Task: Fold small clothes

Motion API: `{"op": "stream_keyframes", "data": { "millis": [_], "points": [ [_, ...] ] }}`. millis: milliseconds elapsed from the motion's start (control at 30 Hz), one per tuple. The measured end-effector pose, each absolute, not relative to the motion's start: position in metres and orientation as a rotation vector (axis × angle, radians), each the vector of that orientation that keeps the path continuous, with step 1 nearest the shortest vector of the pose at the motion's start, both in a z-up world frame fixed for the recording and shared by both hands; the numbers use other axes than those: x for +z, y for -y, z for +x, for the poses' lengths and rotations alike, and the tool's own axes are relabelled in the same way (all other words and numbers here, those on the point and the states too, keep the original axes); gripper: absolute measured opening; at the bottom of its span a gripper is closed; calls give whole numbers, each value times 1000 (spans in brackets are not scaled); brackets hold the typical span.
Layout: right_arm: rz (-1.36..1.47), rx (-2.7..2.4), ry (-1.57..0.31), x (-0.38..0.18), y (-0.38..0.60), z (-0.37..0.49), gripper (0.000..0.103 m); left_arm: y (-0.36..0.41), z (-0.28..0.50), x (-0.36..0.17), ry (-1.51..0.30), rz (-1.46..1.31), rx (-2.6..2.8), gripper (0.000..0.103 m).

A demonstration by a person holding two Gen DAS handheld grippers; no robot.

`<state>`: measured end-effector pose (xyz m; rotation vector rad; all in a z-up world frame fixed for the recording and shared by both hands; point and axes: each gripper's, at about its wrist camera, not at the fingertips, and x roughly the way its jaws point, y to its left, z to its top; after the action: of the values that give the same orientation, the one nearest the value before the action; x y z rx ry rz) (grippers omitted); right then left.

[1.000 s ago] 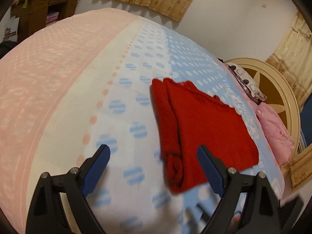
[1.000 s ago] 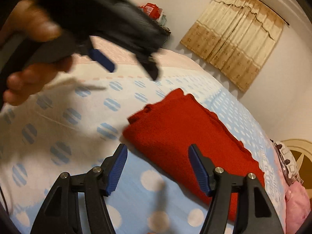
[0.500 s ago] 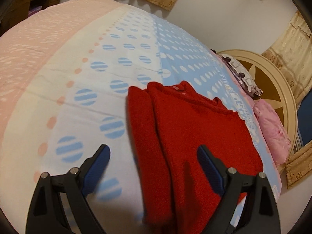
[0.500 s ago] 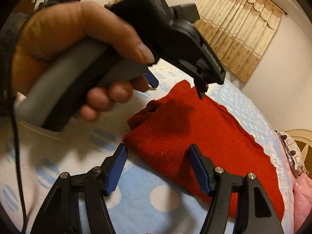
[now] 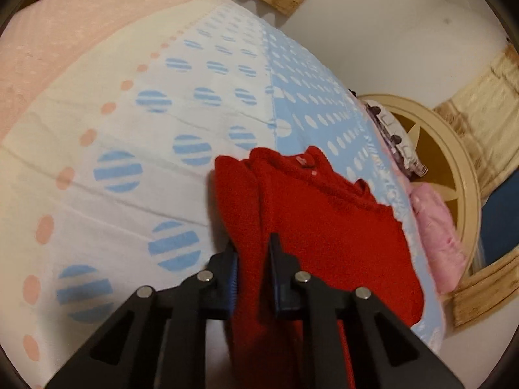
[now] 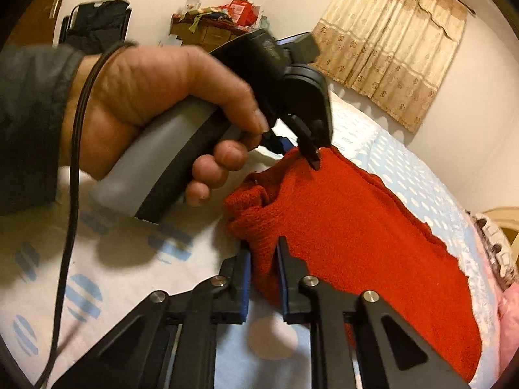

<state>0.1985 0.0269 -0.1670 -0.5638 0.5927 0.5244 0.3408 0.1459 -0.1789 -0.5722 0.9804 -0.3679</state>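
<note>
Your left tool (image 5: pixel 251 259) is closing on a raised fold along the left edge of the red knitted sweater (image 5: pixel 324 227), its blue pads pressing the fabric from both sides. Your right tool (image 6: pixel 263 269) is closing too, clamped on the bunched near corner of the same garment. In the right wrist view your left hand (image 6: pixel 155 103), in a dark sleeve, grips the grey handle above the sweater's far corner, a black cable trailing down from the wrist.

The sweater lies folded on the bed (image 5: pixel 129 129), on the blue and white spotted part of the cover, its long axis running away from both tools toward the round headboard (image 5: pixel 454 168). Its right edge lies near the bed's right side, just short of the pink pillow (image 5: pixel 434 227). To the left, the white, cream and pink bands of the cover lie wide and bare. Beige curtains (image 6: pixel 395 52) hang on the far wall, and a cluttered wooden cabinet (image 6: pixel 211 29) stands beyond the bed.
</note>
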Motion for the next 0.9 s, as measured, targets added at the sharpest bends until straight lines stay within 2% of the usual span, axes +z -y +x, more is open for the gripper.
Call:
{"op": "stream_keyframes", "data": {
  "millis": [500, 900],
  "points": [
    [-369, 544, -590, -148, 29, 207, 11, -139, 342, -153, -906, -643, -433, 13],
    [-263, 514, -560, -132, 62, 211, 10, -100, 354, -126, -845, -642, -510, 13]
  ]
}}
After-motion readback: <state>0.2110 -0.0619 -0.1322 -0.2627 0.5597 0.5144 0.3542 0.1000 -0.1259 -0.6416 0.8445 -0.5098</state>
